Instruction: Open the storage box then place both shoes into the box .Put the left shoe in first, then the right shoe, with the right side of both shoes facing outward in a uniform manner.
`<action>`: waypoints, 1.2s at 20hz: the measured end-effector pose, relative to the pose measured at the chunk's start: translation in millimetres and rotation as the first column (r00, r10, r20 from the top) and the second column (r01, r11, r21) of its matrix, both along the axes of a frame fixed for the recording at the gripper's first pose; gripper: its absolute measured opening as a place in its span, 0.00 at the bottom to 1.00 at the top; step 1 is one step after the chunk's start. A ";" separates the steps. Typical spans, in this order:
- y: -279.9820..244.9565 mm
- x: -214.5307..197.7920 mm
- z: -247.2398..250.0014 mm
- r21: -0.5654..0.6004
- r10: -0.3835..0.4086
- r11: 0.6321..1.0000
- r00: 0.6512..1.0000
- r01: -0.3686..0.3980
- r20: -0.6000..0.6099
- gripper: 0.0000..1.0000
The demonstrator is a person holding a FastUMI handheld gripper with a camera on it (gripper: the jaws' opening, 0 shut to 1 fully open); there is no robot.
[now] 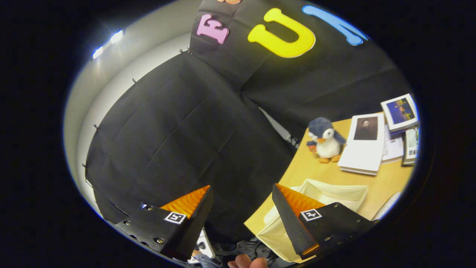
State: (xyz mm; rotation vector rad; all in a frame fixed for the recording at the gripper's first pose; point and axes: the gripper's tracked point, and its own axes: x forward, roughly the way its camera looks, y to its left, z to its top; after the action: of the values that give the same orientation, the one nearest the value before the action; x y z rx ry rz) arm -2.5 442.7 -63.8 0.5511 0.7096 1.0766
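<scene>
A: The tool (242, 208) is up in the air here, its two fingers spread wide apart with nothing between them, only the black cloth wall (178, 123) showing through the gap.

B: And the storage box?

A: The cream fabric storage box (334, 193) sits on the wooden desk (386, 182), right behind the right-hand finger (293, 219). That finger overlaps the box's near corner in the view; whether it touches the fabric, I cannot tell. The left-hand finger (193, 216) is well off the desk, out over the dark drop beside it.

B: Is the box open?

A: The top rim looks folded and pale, but the finger hides too much of it to say.

B: What else is on the desk?

A: Beyond the box stands a plush penguin (325, 139), upright, near the desk's far edge. Just beside it lies a white booklet (362, 143) with a portrait on the cover, and past that a small stack of books (403, 123).

B: Anything near the tool itself?

A: Fingertips of a hand (247, 262) peek in just below the gap between the fingers. Everything is tilted, the desk slanting up to the right.
</scene>
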 end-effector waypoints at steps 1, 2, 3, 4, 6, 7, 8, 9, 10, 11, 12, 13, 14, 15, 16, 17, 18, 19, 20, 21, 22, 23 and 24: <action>-19.9 7.6 -6.3 -0.034 -0.037 0.999 0.999 0.038 0.032 0.96; -38.9 13.9 -9.5 -0.055 -0.064 0.996 0.997 0.067 0.052 0.96; -56.5 16.7 -13.6 -0.074 -0.091 0.993 0.994 0.095 0.059 0.96; -75.2 20.6 -18.8 -0.092 -0.120 0.988 0.991 0.126 0.063 0.96; -115.1 28.6 -36.6 -0.137 -0.184 0.972 0.980 0.193 0.079 0.96; -133.2 31.6 -51.0 -0.172 -0.212 0.959 0.973 0.225 0.090 0.96; -151.7 33.6 -64.0 -0.202 -0.234 0.947 0.967 0.250 0.099 0.96; -176.2 27.3 -73.5 -0.230 -0.258 0.933 0.960 0.277 0.110 0.96; -193.0 25.8 -84.3 -0.252 -0.276 0.921 0.954 0.296 0.112 0.96; -205.6 24.4 -94.6 -0.268 -0.296 0.910 0.949 0.316 0.110 0.96; -217.6 23.4 -104.8 -0.286 -0.314 0.899 0.943 0.331 0.105 0.96; -225.6 21.0 -113.1 -0.299 -0.327 0.891 0.940 0.341 0.097 0.96; -235.3 19.3 -122.9 -0.319 -0.337 0.882 0.937 0.348 0.092 0.96; -244.7 17.0 -133.7 -0.348 -0.346 0.868 0.934 0.355 0.090 0.96; -254.6 15.8 -145.6 -0.383 -0.353 0.851 0.931 0.360 0.091 0.96; -261.9 12.8 -158.3 -0.418 -0.354 0.835 0.931 0.359 0.091 0.96; -267.4 8.9 -173.1 -0.449 -0.350 0.823 0.933 0.349 0.083 0.96; -270.5 3.2 -187.4 -0.477 -0.340 0.814 0.938 0.331 0.070 0.95; -273.2 -1.8 -202.3 -0.500 -0.331 0.808 0.942 0.313 0.056 0.95; -275.2 -6.6 -216.7 -0.522 -0.325 0.800 0.945 0.295 0.037 0.95; -276.6 -12.0 -230.1 -0.540 -0.321 0.795 0.947 0.278 0.015 0.94; -277.3 -16.2 -242.9 -0.555 -0.318 0.790 0.948 0.261 -0.006 0.94; -277.4 -19.9 -254.4 -0.565 -0.316 0.787 0.948 0.246 -0.029 0.94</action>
State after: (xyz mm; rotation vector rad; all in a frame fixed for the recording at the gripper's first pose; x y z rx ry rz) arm -22.4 165.3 -318.2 0.2033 0.9706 0.5128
